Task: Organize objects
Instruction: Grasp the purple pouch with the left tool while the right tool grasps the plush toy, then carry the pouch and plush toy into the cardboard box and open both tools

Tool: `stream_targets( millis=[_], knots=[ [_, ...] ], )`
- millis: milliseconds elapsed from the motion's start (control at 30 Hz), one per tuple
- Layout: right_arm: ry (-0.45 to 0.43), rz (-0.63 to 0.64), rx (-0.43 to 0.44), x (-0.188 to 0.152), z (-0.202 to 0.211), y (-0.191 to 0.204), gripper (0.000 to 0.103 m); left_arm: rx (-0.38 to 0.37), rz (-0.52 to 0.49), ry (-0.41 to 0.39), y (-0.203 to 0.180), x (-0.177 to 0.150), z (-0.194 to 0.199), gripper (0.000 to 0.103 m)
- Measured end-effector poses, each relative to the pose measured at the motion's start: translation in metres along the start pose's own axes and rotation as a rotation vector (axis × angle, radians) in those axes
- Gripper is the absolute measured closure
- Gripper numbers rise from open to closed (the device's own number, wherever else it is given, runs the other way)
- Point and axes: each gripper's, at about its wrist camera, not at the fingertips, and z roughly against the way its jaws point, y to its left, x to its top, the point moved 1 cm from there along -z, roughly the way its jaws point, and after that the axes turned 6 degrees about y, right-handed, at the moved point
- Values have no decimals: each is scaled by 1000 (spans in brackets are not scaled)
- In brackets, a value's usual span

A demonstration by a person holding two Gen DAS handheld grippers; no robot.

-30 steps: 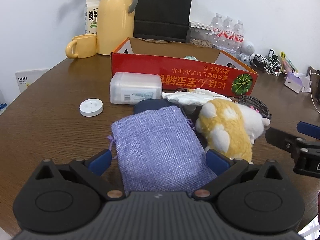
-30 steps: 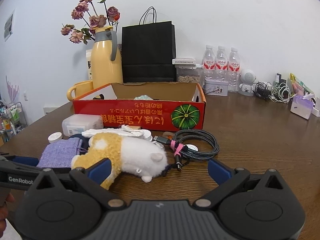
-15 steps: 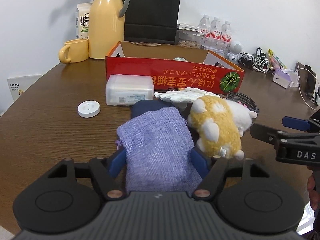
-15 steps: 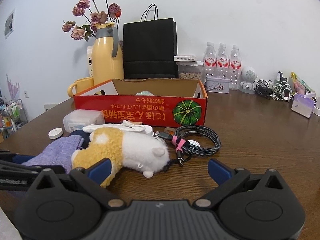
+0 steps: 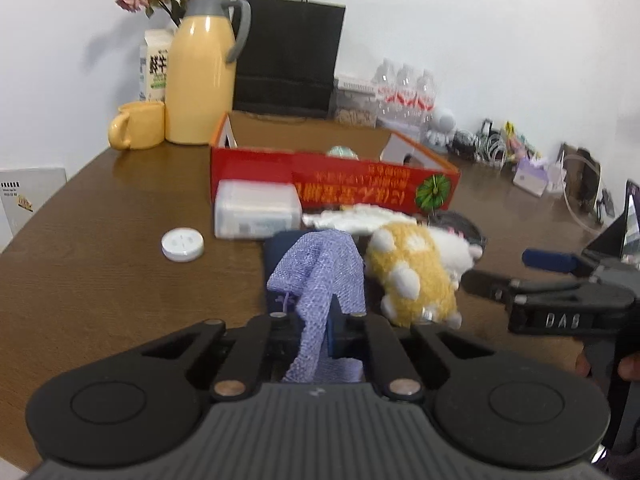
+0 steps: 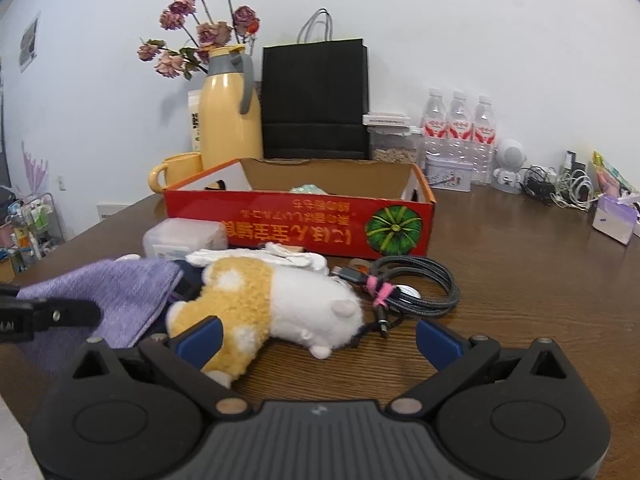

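White round cap point(image 5: 182, 245) lies far left on the table point(image 5: 100, 280). Left gripper point(image 5: 320, 330) pinches the purple mesh pouch point(image 5: 320, 276), bunched and partly lifted. Plush toy point(image 6: 272, 304) just beside it. Right gripper point(image 6: 316, 338) spread, empty. Step: pouch pickup. Next, likely: carry it over the red box point(image 6: 300, 228) rim, then let go.

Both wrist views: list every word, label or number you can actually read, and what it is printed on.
"DAS": on the side of the right gripper, white letters, seen from the left wrist view.
Red box: a line of orange print, upside down, not legible to me.
Milk carton: dark characters, blurred.
Water bottles: red labels, too small.
Clear plastic box: label blurred.
White booklet: print too small.
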Motion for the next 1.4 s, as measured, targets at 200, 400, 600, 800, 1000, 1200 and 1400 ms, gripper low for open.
stream_targets(
  millis=[200, 400, 600, 800, 1000, 1200, 1400],
  knots=[
    [18, -2, 86, 6, -5, 23, 0, 1, 25, -64, 11, 10, 11, 95],
    [88, -43, 105, 9, -29, 46, 15, 1, 69, -69, 26, 12, 7, 95],
    [123, -125, 62, 5, -49, 49, 35, -11, 90, -51, 39, 8, 0, 95],
    [94, -116, 58, 1, -44, 49, 52, -15, 99, -41, 44, 4, -2, 95],
    [62, -87, 63, -1, -32, 47, 55, -15, 90, -45, 39, 5, 0, 95],
    [-11, -39, 76, 1, -13, 50, 57, -30, 66, -66, 29, 13, 6, 95],
    [-82, -27, 68, 14, 0, 46, 57, -47, 52, -114, 20, 36, 13, 95]
  ],
)
